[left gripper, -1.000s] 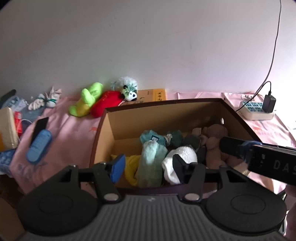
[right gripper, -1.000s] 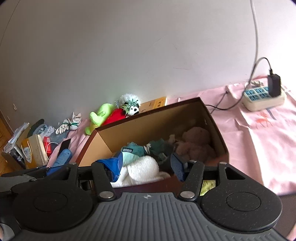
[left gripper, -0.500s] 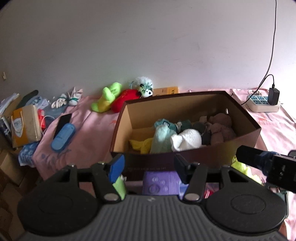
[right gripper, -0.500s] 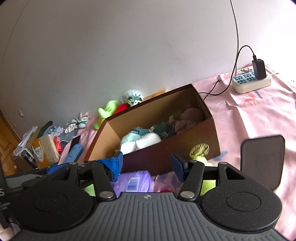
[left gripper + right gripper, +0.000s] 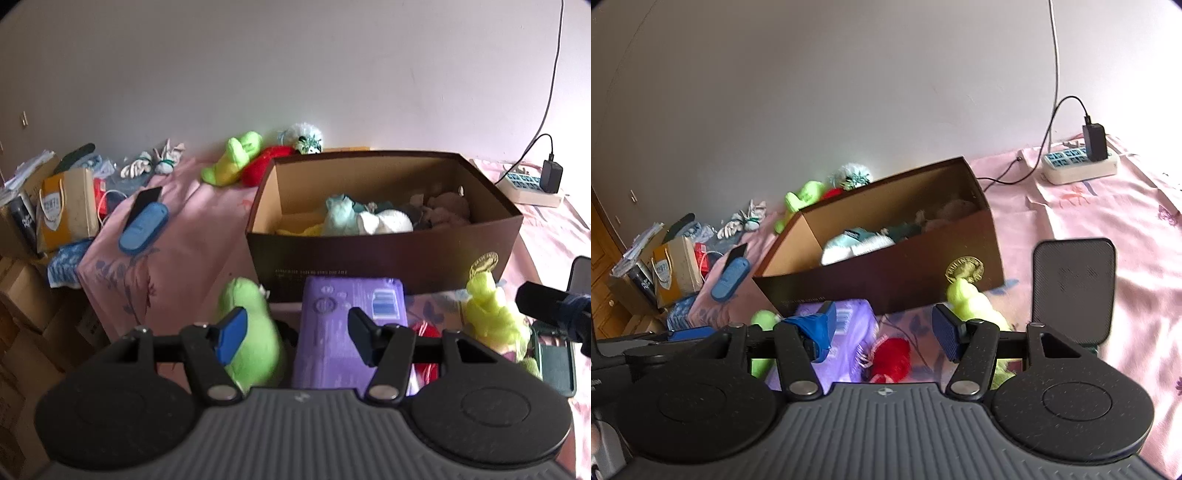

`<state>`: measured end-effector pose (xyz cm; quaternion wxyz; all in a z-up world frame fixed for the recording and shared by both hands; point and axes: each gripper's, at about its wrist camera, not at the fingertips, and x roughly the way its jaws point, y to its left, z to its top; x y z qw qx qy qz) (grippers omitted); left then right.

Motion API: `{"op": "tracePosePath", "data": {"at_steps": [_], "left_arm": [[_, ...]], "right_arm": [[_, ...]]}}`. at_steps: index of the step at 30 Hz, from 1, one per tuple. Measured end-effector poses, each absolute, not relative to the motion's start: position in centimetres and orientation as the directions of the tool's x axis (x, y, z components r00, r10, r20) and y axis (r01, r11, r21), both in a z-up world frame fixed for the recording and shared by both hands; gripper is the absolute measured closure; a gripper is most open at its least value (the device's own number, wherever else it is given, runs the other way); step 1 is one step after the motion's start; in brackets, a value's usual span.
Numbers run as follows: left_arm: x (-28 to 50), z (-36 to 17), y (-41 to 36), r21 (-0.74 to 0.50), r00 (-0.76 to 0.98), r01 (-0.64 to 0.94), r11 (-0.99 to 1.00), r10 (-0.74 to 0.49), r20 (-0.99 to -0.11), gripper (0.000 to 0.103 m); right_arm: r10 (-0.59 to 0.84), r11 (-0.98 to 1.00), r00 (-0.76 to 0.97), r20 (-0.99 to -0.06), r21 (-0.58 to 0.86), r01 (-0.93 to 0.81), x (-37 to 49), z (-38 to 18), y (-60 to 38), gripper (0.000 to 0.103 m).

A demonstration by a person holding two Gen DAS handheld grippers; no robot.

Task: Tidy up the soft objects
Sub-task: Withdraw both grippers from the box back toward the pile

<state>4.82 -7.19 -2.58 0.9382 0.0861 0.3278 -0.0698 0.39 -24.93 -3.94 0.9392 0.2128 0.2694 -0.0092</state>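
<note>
Both grippers [image 5: 293, 330] [image 5: 884, 332] withdrawn, jaws apart

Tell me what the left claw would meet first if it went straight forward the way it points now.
Probably the purple plastic pack: it lies between the open left claw fingers, before the brown cardboard box. Depth is unclear.

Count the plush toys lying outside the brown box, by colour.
Green: 3 (green plush in front, yellow-green plush in front, lime plush behind the box)
Red: 2 (red plush in front, red plush behind)
White: 1 (white fluffy plush behind)
Total: 6
</note>
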Motion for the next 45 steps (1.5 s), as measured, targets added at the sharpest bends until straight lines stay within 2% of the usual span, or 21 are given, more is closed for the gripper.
{"op": "tracePosePath", "data": {"at_steps": [7, 12, 27, 32, 37, 45], "left_arm": [[4.0, -3.8, -6.9, 0.123, 0.766, 0.212, 0.969, -0.087, -0.637, 0.045], [3.5, -4.3, -6.4, 0.095, 0.763, 0.255, 0.962, -0.139, -0.632, 0.045], [2.4, -6.4, -3.5, 0.060, 0.759, 0.295, 0.954, -0.196, -0.621, 0.045], [2.4, -6.3, -2.3, -0.047, 0.725, 0.327, 0.944, -0.283, -0.628, 0.045], [2.0, -5.9, -2.7, -0.033, 0.736, 0.361, 0.932, -0.306, -0.604, 0.045], [2.4, -6.5, -2.7, -0.023, 0.728, 0.356, 0.934, -0.293, -0.620, 0.045]], "right_arm": [[0.090, 0.916, 0.832, -0.547, 0.374, 0.147, -0.8, -5.5, -25.7, 0.060], [0.087, 0.922, 0.818, -0.569, 0.357, 0.151, -1.4, -6.5, -26.1, 0.060], [-0.021, 0.969, 0.792, -0.610, 0.183, 0.167, -1.7, -9.0, -25.6, 0.060], [-0.020, 0.964, 0.778, -0.628, 0.194, 0.182, -2.1, -9.9, -26.2, 0.060], [0.005, 0.959, 0.772, -0.636, 0.221, 0.176, -1.9, -10.6, -26.4, 0.060], [0.026, 0.964, 0.755, -0.655, 0.217, 0.156, -1.0, -11.6, -25.9, 0.060]]}}
